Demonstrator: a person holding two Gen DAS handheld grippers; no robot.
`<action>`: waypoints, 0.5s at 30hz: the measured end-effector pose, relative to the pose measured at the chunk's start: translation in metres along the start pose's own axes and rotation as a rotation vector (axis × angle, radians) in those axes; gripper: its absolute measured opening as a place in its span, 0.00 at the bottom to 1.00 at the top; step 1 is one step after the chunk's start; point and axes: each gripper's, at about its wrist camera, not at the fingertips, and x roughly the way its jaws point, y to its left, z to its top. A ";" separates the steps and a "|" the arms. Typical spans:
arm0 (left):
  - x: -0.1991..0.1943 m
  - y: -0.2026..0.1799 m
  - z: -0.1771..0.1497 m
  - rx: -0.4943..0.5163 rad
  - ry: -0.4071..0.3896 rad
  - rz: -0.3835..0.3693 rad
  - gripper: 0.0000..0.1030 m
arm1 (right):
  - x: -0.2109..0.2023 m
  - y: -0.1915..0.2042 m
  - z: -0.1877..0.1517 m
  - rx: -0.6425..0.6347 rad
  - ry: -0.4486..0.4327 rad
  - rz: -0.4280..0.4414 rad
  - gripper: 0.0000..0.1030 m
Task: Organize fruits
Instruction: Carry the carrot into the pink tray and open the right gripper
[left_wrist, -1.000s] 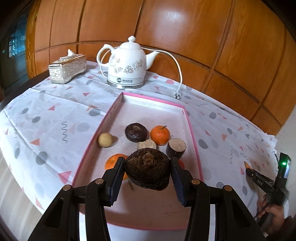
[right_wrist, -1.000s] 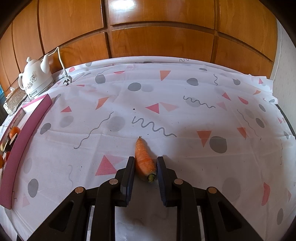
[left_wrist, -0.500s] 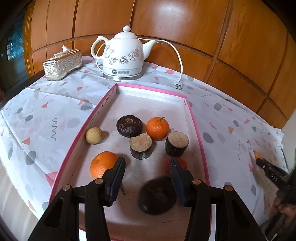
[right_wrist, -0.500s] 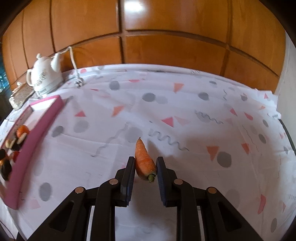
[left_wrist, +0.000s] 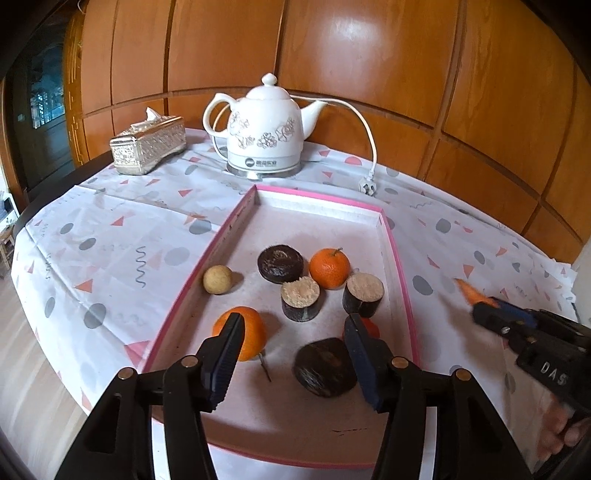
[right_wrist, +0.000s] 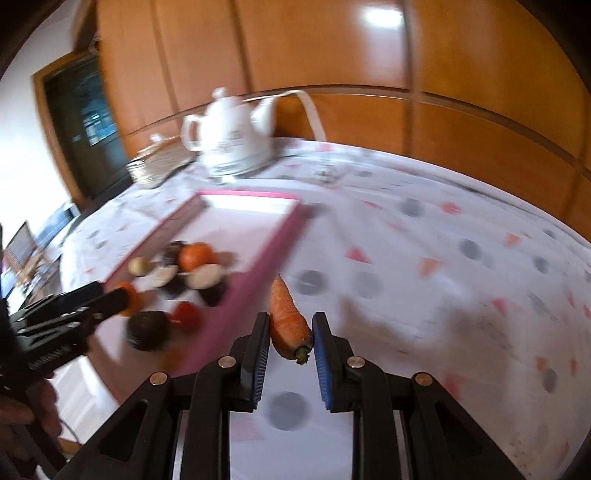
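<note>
Our right tool (right_wrist: 288, 338) grips carrot (right_wrist: 286, 321); left tool (left_wrist: 293, 354) open, empty. We'd clear pink tray (right_wrist: 255, 280) rim just ahead-left w/ height before release.

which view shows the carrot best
The right wrist view: the carrot sits near the middle of the frame, reasonably sharp against a blurred background, held between the right gripper fingers with its tip forward and stem end toward the camera. The left wrist view shows only its blurry orange tip at the right edge, over the tablecloth.
</note>
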 end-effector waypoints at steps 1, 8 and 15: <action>-0.001 0.001 0.001 -0.003 -0.004 0.001 0.56 | 0.002 0.005 0.002 -0.006 0.003 0.017 0.22; -0.006 0.012 0.004 -0.031 -0.018 0.020 0.57 | 0.021 0.042 0.019 -0.050 0.037 0.116 0.22; -0.007 0.022 0.007 -0.062 -0.028 0.038 0.59 | 0.047 0.064 0.027 -0.083 0.090 0.153 0.22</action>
